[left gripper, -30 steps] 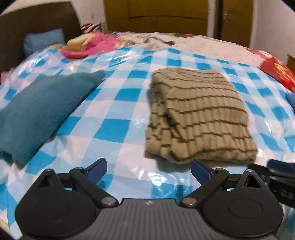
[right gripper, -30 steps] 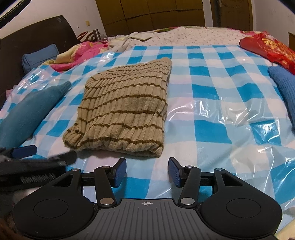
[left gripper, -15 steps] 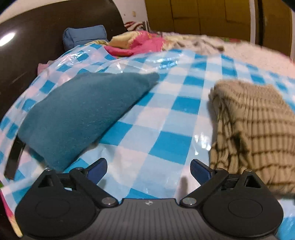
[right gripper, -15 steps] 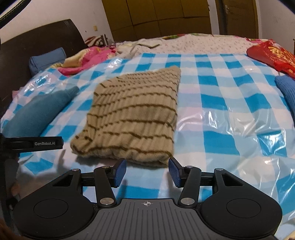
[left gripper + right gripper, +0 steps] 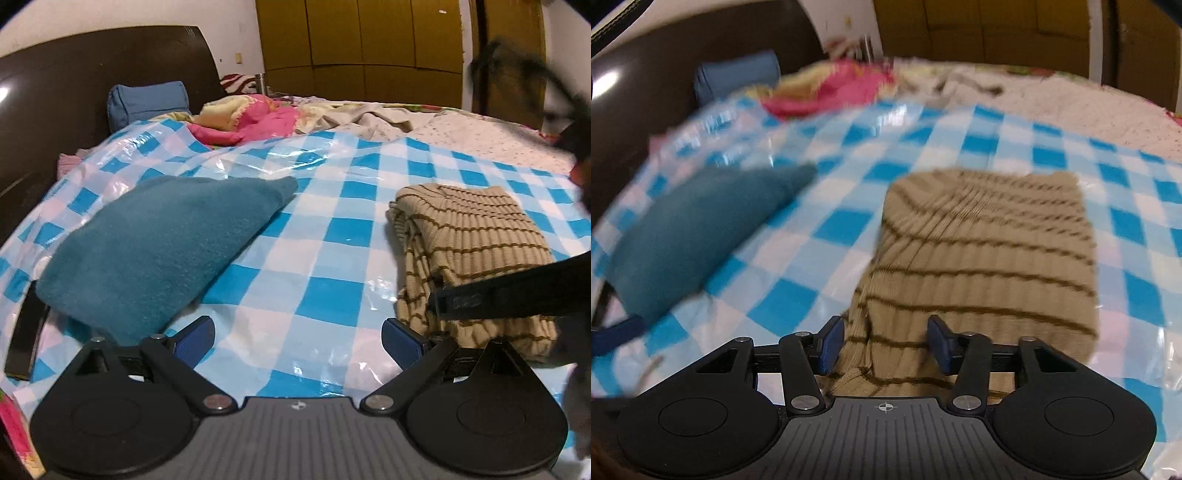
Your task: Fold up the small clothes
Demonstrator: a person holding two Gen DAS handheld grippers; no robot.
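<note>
A folded tan sweater with brown stripes (image 5: 990, 258) lies on the blue-and-white checked plastic sheet (image 5: 849, 221). My right gripper (image 5: 884, 343) hangs over its near left corner. Its jaws are closing, with the sweater's edge between the blue pads and no visible pinch. The picture is blurred by motion. In the left wrist view the same sweater (image 5: 469, 251) lies at the right, partly behind the black body of the right gripper (image 5: 517, 291). My left gripper (image 5: 299, 339) stands wide open over bare sheet with nothing between its fingers. A folded teal garment (image 5: 155, 251) lies left of it.
A dark headboard (image 5: 92, 92) with a blue pillow (image 5: 147, 101) closes the left side. Pink and cream bedding (image 5: 258, 118) is piled at the back, before brown wardrobe doors (image 5: 369, 37). A flat black object (image 5: 26, 332) sticks out under the teal garment.
The right gripper has swept left until the sweater's near edge lies between its fingers. The left gripper's view swung left: the teal garment now fills its left half, the sweater its right.
</note>
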